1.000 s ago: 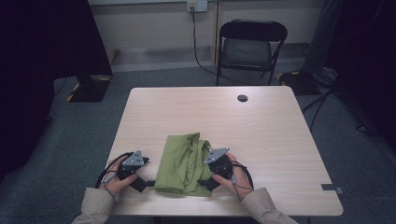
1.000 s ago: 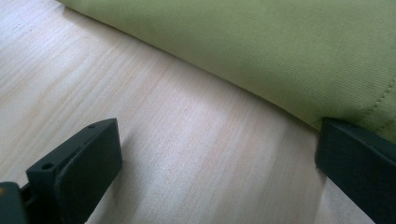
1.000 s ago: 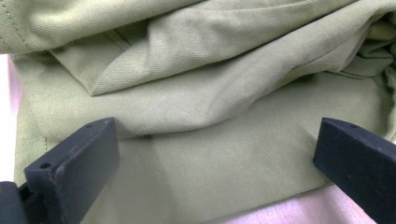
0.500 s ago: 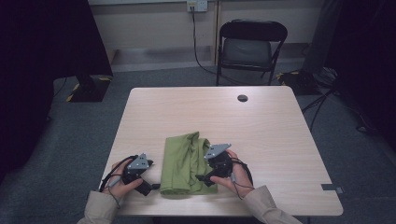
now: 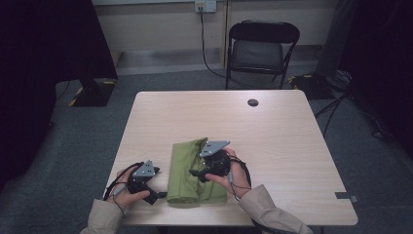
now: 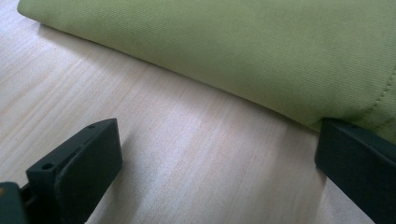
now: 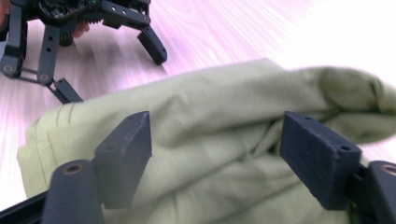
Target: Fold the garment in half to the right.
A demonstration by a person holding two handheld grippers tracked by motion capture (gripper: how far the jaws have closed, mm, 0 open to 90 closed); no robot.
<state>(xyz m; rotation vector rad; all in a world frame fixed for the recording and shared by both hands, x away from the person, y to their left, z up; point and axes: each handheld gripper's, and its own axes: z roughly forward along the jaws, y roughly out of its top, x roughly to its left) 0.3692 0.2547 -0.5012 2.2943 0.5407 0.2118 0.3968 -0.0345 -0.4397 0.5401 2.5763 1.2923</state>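
Right gripper: held in the person's right hand above the near middle of the table, over the green cloth. Jaws partly open and just been closing; in the right gripper view cloth lies between and below them, pads apart from it, no hold seen.

Left gripper: in the left hand, low at the near left of the table, just beside the cloth's left edge. Jaws wide apart; in the left gripper view bare tabletop lies between them, one jaw tip at the cloth's stitched hem, touching or just short, cannot tell. Nothing held.

Green cloth: folded into a long strip, lying flat on the near middle of the table, running near to far, its far end bunched; upper layers rumpled in the right gripper view.

Table: pale wood, with a small dark round hole near the far edge.

Chair: black folding chair, beyond the far side of the table, against the wall.

Wall outlet: on the far wall, with a cable hanging down.
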